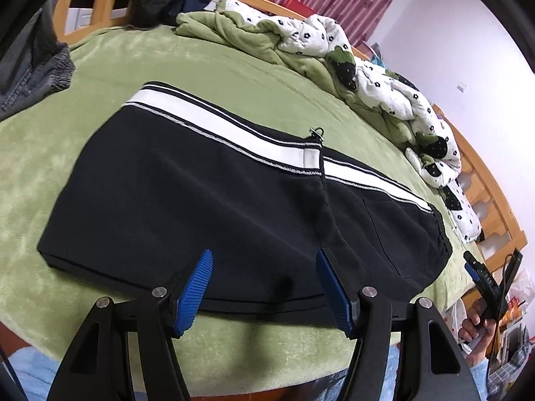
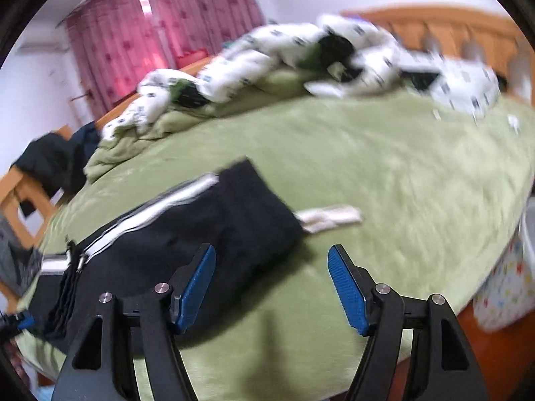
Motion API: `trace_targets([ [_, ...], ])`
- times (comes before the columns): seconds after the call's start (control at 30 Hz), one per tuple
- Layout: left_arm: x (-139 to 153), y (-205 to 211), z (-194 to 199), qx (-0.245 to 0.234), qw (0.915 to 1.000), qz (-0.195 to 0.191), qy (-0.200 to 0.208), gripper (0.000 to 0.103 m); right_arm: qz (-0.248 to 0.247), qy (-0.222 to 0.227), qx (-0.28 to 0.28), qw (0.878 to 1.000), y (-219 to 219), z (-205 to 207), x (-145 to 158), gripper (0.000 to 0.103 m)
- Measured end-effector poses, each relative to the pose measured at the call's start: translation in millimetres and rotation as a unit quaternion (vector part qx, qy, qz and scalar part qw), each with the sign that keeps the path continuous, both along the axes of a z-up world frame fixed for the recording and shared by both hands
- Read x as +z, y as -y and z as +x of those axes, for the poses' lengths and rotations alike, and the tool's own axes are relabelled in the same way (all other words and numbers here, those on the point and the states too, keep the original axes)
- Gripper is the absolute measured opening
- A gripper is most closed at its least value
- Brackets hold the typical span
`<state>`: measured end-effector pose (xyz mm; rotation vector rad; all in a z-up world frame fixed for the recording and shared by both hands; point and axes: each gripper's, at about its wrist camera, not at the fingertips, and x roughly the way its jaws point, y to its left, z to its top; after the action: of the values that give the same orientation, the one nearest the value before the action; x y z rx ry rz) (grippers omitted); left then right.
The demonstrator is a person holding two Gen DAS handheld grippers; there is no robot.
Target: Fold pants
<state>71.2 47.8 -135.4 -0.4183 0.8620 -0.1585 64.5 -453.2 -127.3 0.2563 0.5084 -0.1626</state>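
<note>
two folds looked done: in the left view the black track pants [image 1: 214, 200] lay doubled on the green bed [image 1: 50, 173], left tongs [image 1: 264, 280] gaping empty. right view, blurred: right tongs [image 2: 271, 284] spread, empty; one more fold probably remained.

left gripper [image 1: 264, 260]: fingers spread, empty | right gripper [image 2: 271, 260]: fingers spread, empty

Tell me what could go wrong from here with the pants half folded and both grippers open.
The pants lie close to the bed's near edge; a pull toward you may drag them off. The metal zipper pull could snag a finger of the left gripper. The right gripper view is blurred, so aiming is unsure.
</note>
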Motion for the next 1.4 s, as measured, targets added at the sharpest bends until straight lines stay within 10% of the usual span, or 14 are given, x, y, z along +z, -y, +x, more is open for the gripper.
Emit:
trace_targets([
  [0.27,6.1,-46.0,-20.7,0.062,0.9974,0.036,0.011,0.062,-0.012,-0.081,0.04,0.996,-65.2,60.9,-29.4,0.058],
  [0.47,-5.0,-89.8,-29.7,0.113,0.9916,0.061,-0.01,0.062,-0.029,-0.059,0.158,0.985,-182.2,85.0,-9.1,0.058],
  [0.6,-10.2,-107.4,-29.9,0.123,0.9901,0.066,-0.016,0.062,-0.065,-0.067,0.23,0.969,-267.3,108.7,-7.0,0.032],
  [0.73,-10.7,-118.4,-27.7,0.122,0.989,0.082,-0.017,0.062,-0.09,-0.079,0.265,0.957,-315.0,120.4,-16.8,0.029],
  [1.27,-29.0,-133.0,-23.5,0.105,0.9938,0.029,-0.02,0.062,-0.187,-0.095,0.263,0.942,-360.6,131.8,-34.4,0.008],
  [1.4,-31.1,-131.9,-25.3,0.097,0.9947,0.025,-0.021,0.062,-0.107,-0.053,0.244,0.962,-330.6,125.3,-11.4,0.004],
])
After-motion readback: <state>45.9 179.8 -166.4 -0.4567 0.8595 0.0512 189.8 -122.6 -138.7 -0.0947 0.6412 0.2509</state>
